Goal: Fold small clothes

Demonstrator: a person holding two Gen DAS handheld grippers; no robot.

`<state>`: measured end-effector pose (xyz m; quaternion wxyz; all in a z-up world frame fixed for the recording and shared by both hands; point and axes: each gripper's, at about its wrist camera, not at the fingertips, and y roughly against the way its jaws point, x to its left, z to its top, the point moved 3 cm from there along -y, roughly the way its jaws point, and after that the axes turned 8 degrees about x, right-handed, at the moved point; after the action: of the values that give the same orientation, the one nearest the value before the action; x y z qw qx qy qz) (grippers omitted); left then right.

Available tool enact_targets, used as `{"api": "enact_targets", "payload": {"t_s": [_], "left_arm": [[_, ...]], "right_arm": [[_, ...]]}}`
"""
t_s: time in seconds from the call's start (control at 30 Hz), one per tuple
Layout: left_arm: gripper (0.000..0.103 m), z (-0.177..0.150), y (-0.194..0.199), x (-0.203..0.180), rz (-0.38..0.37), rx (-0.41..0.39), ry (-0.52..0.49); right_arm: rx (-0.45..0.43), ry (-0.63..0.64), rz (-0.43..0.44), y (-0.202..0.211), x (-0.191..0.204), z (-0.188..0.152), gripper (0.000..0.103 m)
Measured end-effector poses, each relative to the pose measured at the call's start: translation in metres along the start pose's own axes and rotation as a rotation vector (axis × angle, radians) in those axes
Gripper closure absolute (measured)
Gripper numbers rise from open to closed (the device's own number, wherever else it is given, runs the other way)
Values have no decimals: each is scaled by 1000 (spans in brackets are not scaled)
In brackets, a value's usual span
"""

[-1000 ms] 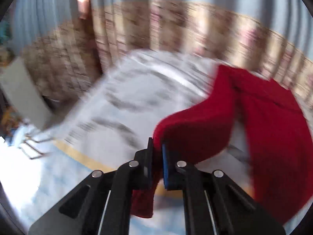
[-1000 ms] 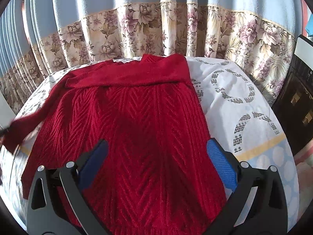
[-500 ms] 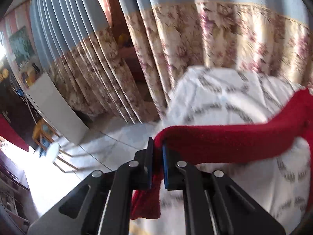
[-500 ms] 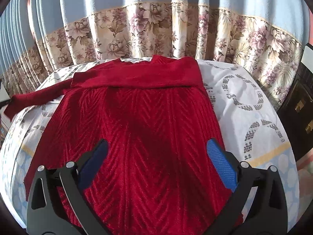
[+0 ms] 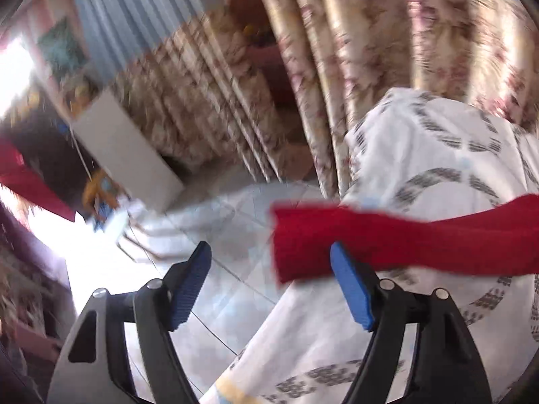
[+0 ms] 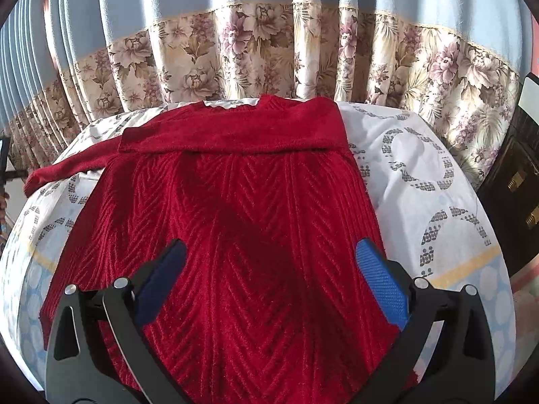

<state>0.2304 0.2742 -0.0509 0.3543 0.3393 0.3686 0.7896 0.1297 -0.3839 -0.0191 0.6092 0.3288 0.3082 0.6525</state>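
A red knitted sweater lies flat on the table's white patterned cloth, its top part folded over. Its left sleeve stretches out to the table's left edge. In the left wrist view that sleeve runs across from the right, and its cuff ends just ahead of my left gripper. The jaws are opening, and the pads stand apart from the cloth without pressing it. My right gripper hovers open over the sweater's lower body, with nothing between its fingers.
Floral and blue curtains hang right behind the table. A dark cabinet stands at the right. Left of the table edge lie tiled floor, a leaning white board and small clutter.
My left gripper carried the sleeve out to the left past the table edge, then its jaws opened and let go of it. The right gripper stayed where it was.
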Motion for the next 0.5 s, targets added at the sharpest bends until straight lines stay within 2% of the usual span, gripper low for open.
{"api": "enact_targets", "payload": {"t_s": [0.07,0.17,0.23,0.3,0.37,0.5], "left_arm": [[29,-7,-9,18,-35,28,60],[29,-16,-24,32,-98,79,85],[29,-23,-29,34,-221,108,110],[29,-24,-33,34,-293,114,123],[29,-23,-36,27,-330,112,107],[29,-19,-37,12,-334,97,84]], "right_arm": [[3,1,2,-3,0,1,3],[7,2,11,-6,3,0,3],[13,14,15,-9,8,0,3],[19,20,19,-12,11,-1,3],[23,24,22,-13,14,-1,3],[25,32,16,-12,17,-1,3]]}}
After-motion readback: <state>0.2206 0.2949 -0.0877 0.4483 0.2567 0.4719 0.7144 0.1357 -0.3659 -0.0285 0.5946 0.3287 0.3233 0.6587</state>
